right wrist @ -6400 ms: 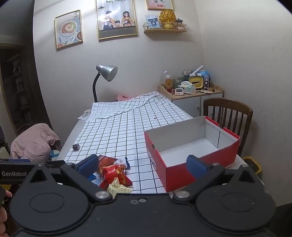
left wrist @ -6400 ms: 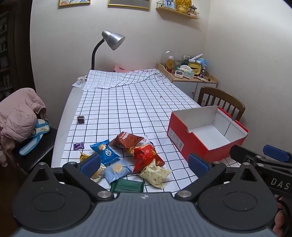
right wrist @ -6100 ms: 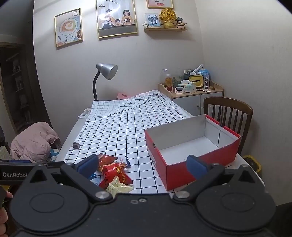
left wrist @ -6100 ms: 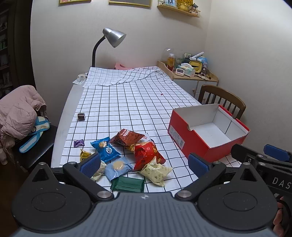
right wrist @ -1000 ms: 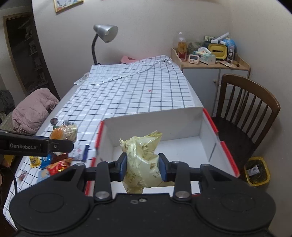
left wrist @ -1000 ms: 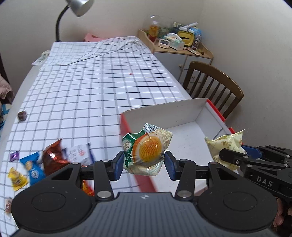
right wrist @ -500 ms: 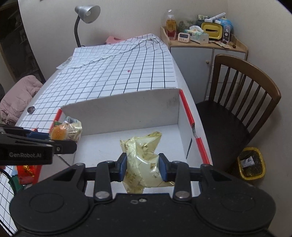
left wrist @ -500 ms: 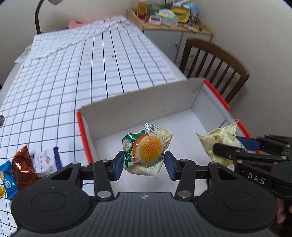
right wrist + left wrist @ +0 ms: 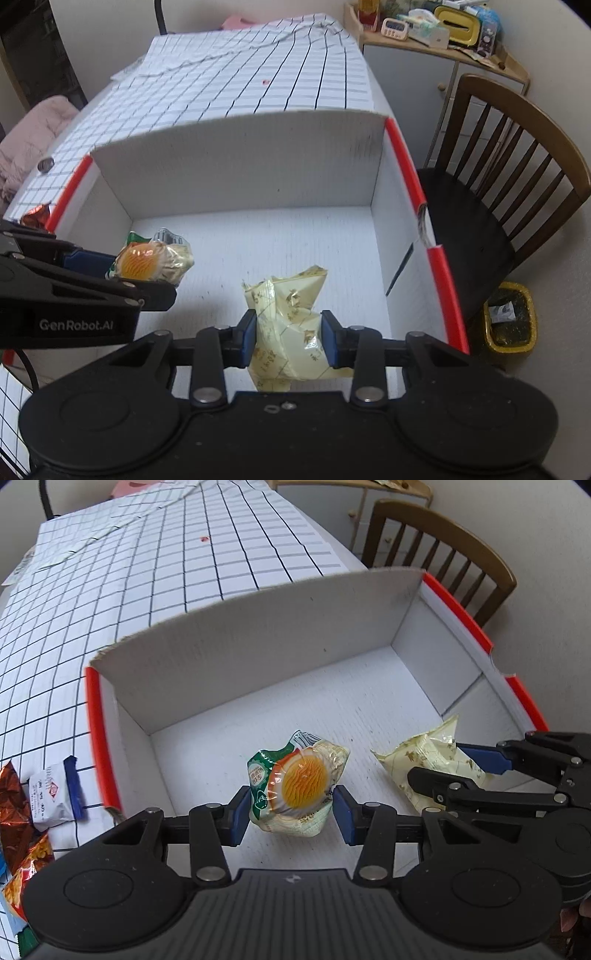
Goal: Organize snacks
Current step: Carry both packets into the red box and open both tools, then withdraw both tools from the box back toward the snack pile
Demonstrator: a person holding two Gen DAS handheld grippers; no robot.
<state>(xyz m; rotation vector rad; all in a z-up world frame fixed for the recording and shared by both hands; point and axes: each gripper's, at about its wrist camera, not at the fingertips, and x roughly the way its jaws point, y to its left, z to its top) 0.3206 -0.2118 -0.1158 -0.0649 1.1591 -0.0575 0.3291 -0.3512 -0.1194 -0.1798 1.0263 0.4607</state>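
Both grippers have sunk into the red-rimmed white cardboard box (image 9: 258, 657) mid-frame, the left gripper (image 9: 291, 814) clamping the green-and-orange wrapped pastry (image 9: 295, 779), the right gripper (image 9: 290, 338) the pale yellow crinkly packet (image 9: 291, 325); release looks next.

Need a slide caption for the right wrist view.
Right gripper holds a yellow snack bag over the open red box.

left tongs (image 9: 291, 814): black, blue pads, silver screws
right tongs (image 9: 288, 338): black, blue pads, "DAS" lettering
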